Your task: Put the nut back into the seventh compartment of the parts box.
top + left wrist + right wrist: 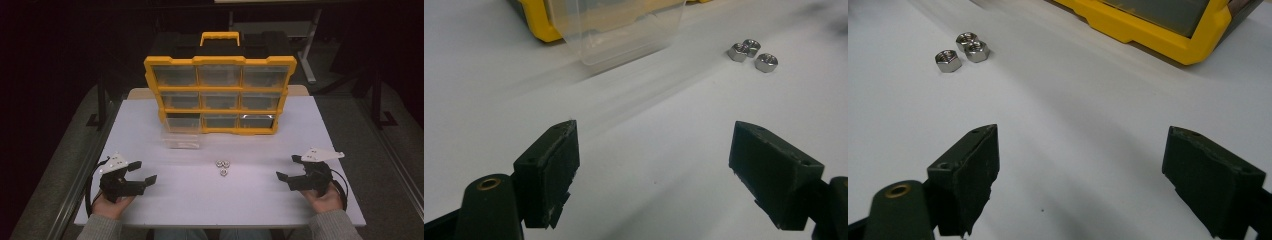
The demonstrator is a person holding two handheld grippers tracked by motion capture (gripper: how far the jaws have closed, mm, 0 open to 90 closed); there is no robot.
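Left gripper and right gripper low, either side of nuts, jaws spread wide, nothing held; nuts bunched mid-table before clear drawer, yellow organizer beyond; risk: touching nuts scatter or roll when pinched

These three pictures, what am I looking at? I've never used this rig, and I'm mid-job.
A person sits at a white table with hand-held tongs in each hand. The wide picture comes from a camera above, looking forward and down: left tongs on the left, right tongs on the right. The other two pictures come from cameras riding on each pair of tongs, looking along their black jaws. Both tongs are open and hold nothing. On the table lie three metal nuts, close together mid-table. Behind them stands a yellow organiser of clear drawers, with one clear drawer lying out in front of it.
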